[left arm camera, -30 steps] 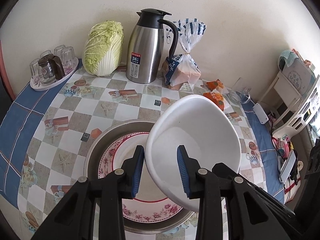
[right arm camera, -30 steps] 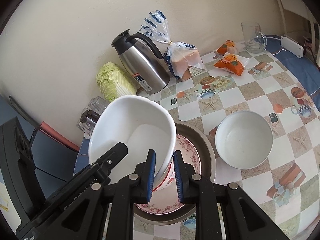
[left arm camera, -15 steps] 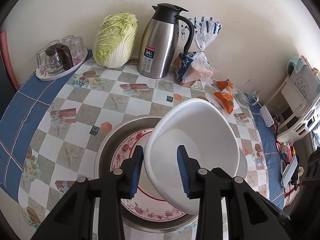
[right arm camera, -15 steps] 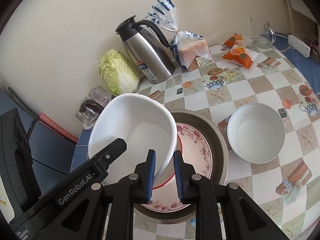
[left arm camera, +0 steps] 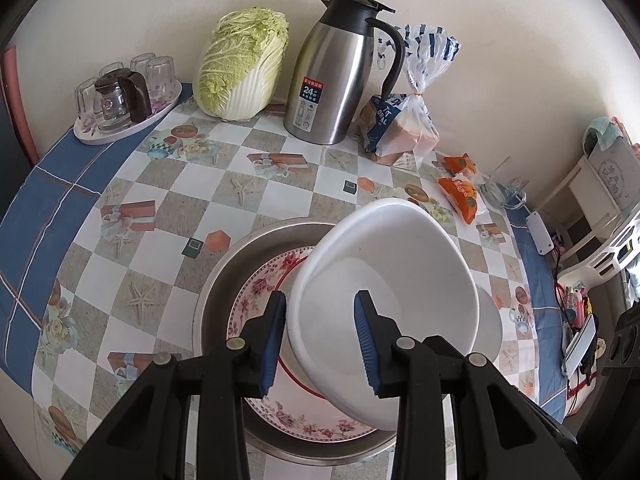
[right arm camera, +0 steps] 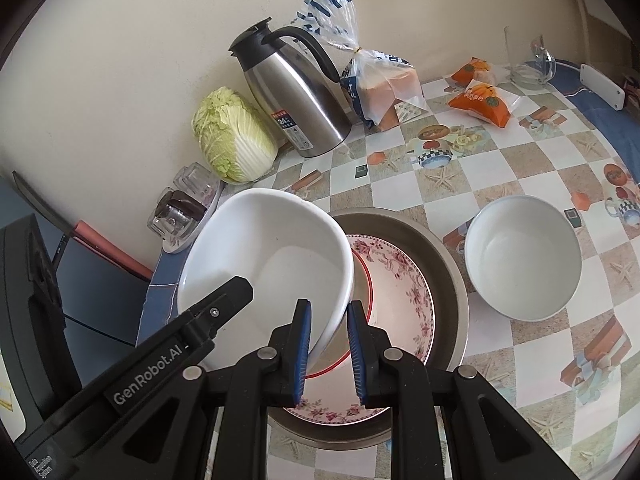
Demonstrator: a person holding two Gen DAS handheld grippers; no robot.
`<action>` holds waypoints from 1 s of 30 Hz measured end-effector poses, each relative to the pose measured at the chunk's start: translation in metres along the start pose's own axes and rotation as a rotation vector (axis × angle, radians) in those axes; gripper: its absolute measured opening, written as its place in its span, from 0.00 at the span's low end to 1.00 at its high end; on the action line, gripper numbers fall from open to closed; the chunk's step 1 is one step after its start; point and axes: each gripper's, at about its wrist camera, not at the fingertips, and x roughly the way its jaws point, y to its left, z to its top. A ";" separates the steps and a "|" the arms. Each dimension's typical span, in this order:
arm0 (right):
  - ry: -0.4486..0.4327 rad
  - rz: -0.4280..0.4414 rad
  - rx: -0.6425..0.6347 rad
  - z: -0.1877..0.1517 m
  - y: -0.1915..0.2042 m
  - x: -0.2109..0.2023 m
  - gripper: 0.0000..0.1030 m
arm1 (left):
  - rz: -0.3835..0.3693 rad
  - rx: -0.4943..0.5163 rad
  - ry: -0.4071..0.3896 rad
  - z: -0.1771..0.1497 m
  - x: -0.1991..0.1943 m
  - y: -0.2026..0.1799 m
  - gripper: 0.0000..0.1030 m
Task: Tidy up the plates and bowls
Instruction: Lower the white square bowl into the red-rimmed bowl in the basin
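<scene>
A large white bowl (left arm camera: 392, 276) hangs tilted above a floral plate (left arm camera: 304, 408) that lies in a steel basin (left arm camera: 224, 280). My right gripper (right arm camera: 328, 344) is shut on the bowl's rim (right arm camera: 336, 320). My left gripper (left arm camera: 320, 336) straddles the opposite rim with its jaws wide, not pinching it. The bowl also shows in the right wrist view (right arm camera: 272, 256), over the plate (right arm camera: 404, 280) and basin (right arm camera: 444, 264). A second white bowl (right arm camera: 524, 256) stands on the table to the right of the basin.
At the back stand a cabbage (left arm camera: 244, 60), a steel thermos jug (left arm camera: 340, 72), a bread bag (left arm camera: 404, 120), orange snack packs (left arm camera: 460, 192) and a glass mug (left arm camera: 504, 192). A tray of glasses (left arm camera: 124, 96) sits back left. A white shelf (left arm camera: 600, 216) stands right.
Both grippers and the held bowl have pulled back and risen a little above the basin; the right-side bowl stays put. The left jaws remain wide.
</scene>
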 end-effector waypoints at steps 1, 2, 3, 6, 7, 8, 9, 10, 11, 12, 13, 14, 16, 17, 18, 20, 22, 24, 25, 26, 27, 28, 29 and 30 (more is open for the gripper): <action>0.003 -0.002 0.000 0.000 0.000 0.001 0.21 | 0.001 0.000 0.004 0.000 0.001 0.000 0.34; 0.006 -0.004 0.001 0.000 -0.001 0.002 0.21 | 0.002 -0.001 0.007 0.000 0.002 0.001 0.34; 0.008 -0.005 0.002 -0.001 -0.001 0.003 0.21 | 0.003 -0.002 0.009 -0.001 0.003 0.001 0.34; 0.014 -0.008 0.004 -0.002 -0.003 0.006 0.21 | 0.004 -0.005 0.016 -0.001 0.005 0.002 0.34; 0.015 -0.010 0.005 -0.002 -0.003 0.006 0.21 | 0.005 -0.006 0.019 -0.001 0.006 0.002 0.34; 0.017 -0.011 0.007 -0.002 -0.004 0.007 0.21 | 0.006 -0.005 0.022 -0.001 0.007 0.002 0.34; 0.018 -0.012 0.008 -0.003 -0.004 0.008 0.21 | 0.007 -0.006 0.024 -0.001 0.008 0.002 0.34; 0.021 -0.014 0.009 -0.003 -0.005 0.009 0.21 | 0.008 -0.007 0.025 -0.001 0.008 0.002 0.34; 0.023 -0.016 0.011 -0.003 -0.005 0.010 0.21 | 0.008 -0.008 0.026 -0.001 0.009 0.002 0.34; 0.026 -0.016 0.013 -0.003 -0.006 0.011 0.21 | 0.007 -0.010 0.026 -0.001 0.009 0.003 0.34; 0.028 -0.017 0.015 -0.003 -0.006 0.012 0.21 | 0.007 -0.010 0.027 -0.001 0.009 0.003 0.34; 0.029 -0.016 0.016 -0.003 -0.006 0.013 0.21 | 0.008 -0.011 0.027 -0.001 0.009 0.003 0.34; 0.030 -0.016 0.018 -0.003 -0.007 0.014 0.21 | 0.009 -0.011 0.030 -0.001 0.010 0.004 0.34; 0.030 -0.017 0.018 -0.003 -0.007 0.014 0.21 | 0.011 -0.012 0.032 -0.001 0.011 0.004 0.34; 0.031 -0.017 0.018 -0.003 -0.007 0.015 0.21 | 0.012 -0.014 0.035 -0.001 0.012 0.005 0.34; 0.036 -0.018 0.021 -0.004 -0.007 0.017 0.21 | 0.014 -0.020 0.038 -0.001 0.013 0.006 0.34; 0.043 -0.016 0.023 -0.004 -0.008 0.019 0.22 | 0.015 -0.027 0.039 -0.001 0.013 0.007 0.35; 0.049 -0.011 0.028 -0.005 -0.008 0.021 0.23 | 0.013 -0.032 0.040 -0.002 0.014 0.008 0.37; 0.051 -0.012 0.029 -0.005 -0.008 0.022 0.23 | 0.014 -0.033 0.042 -0.002 0.014 0.008 0.37; 0.049 -0.013 0.027 -0.005 -0.009 0.022 0.24 | 0.016 -0.033 0.043 -0.002 0.015 0.008 0.37; 0.049 -0.013 0.025 -0.005 -0.008 0.022 0.24 | 0.017 -0.033 0.043 -0.002 0.014 0.008 0.37; 0.049 -0.012 0.026 -0.005 -0.009 0.023 0.25 | 0.015 -0.033 0.043 -0.002 0.015 0.008 0.38; 0.049 -0.010 0.027 -0.005 -0.009 0.023 0.25 | 0.013 -0.034 0.040 -0.002 0.014 0.008 0.38; 0.049 -0.011 0.027 -0.005 -0.009 0.023 0.25 | 0.013 -0.034 0.038 -0.002 0.014 0.008 0.38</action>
